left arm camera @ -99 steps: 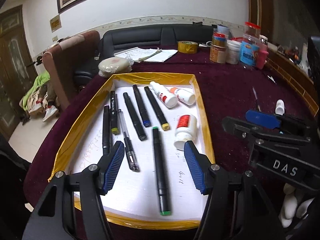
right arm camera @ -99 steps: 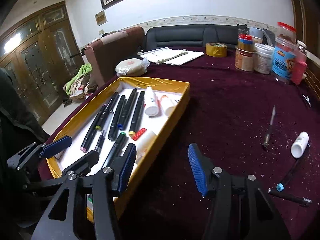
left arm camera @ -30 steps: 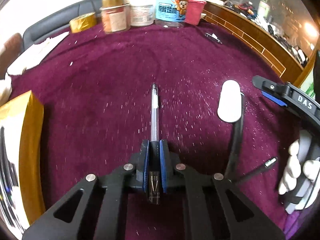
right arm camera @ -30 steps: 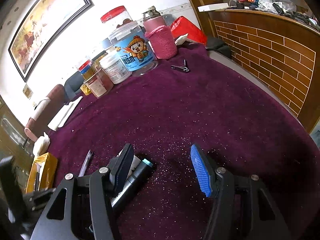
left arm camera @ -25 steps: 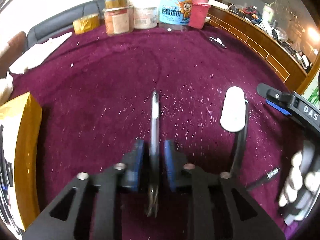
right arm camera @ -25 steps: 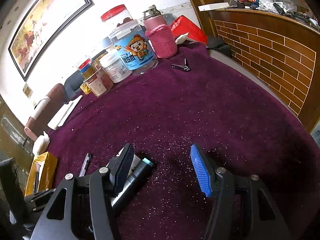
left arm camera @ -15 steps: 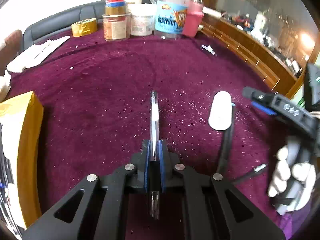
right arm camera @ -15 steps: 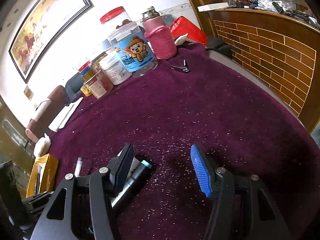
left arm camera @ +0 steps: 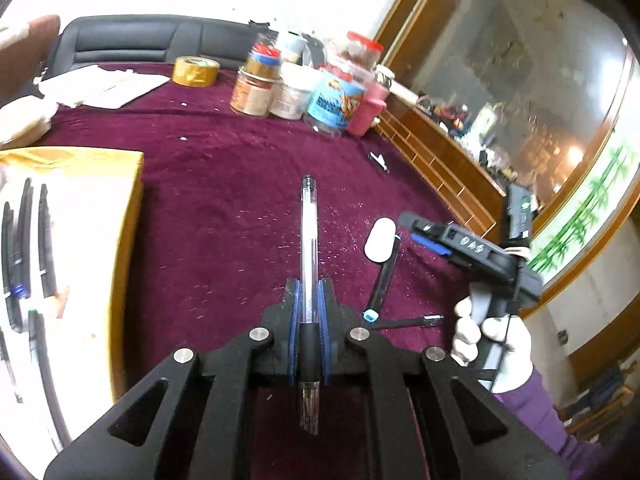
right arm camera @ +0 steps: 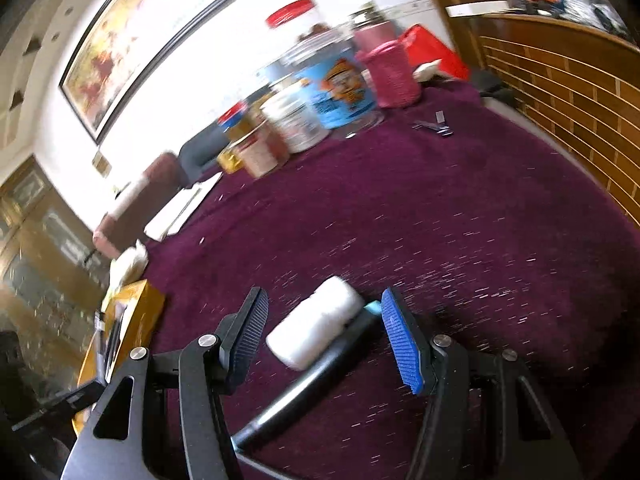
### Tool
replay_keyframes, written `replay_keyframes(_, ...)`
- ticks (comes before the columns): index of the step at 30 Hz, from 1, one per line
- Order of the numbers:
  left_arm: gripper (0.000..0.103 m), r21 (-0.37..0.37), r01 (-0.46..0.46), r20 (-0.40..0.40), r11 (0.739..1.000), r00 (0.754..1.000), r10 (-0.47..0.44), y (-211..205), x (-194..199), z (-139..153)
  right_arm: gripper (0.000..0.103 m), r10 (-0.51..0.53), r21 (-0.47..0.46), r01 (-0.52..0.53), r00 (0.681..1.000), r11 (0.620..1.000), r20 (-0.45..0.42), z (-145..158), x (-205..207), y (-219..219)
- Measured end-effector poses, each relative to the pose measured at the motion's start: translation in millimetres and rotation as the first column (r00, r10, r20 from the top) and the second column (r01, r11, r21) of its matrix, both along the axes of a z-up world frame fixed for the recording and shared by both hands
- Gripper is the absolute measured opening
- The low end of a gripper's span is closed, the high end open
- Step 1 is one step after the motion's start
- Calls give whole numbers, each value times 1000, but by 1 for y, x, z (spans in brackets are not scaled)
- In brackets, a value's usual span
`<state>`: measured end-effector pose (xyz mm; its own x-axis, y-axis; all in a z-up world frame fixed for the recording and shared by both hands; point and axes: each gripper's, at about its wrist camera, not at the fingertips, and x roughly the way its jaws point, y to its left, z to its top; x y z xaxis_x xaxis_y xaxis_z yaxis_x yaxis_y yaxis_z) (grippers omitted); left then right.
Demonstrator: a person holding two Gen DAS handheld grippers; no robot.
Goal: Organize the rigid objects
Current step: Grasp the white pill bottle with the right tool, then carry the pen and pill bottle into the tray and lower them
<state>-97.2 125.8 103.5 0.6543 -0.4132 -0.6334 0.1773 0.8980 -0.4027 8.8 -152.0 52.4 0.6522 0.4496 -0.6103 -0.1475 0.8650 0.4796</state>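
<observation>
Purple velvet covers the table, with jars crowded at the far edge and the gold-rimmed tray of markers at the left; the left gripper is clenched on the clear pen, which is lifted off the cloth and points away; the right gripper hangs with jaws spread around the white bottle, which lies on the cloth against a black marker. To do this well, I'd say, carry the pen level toward the tray, lower it parallel to the markers, and release only once it rests; the right jaws should close squarely on the bottle's body without catching the marker.
</observation>
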Motion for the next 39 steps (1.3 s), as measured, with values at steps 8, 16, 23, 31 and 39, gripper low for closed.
replay_keyframes(8,6,-45,-100,45,994,994,102,65,-36,10,54,6,-132,-20,994,991,-107,-8,22,42)
replay_keyframes(16,6,-56,-255,6,965,967,256,138,-69,-7,41,-57,-251,8,980,968,-190,-17,39,61)
replay_keyframes(23,7,-59,-353,-57,934,935,350,177,-90,-27,29,-33,-237,-14,981,971,-193,-14,24,62)
replay_keyframes(31,7,-52,-422,-162,905,898,409,193,-91,-50,30,178,-34,-185,972,982,-151,22,-16,108)
replay_keyframes(39,18,65,-483,-155,873,860,487,200,-96,-53,30,433,29,-432,895,901,-105,46,-63,204)
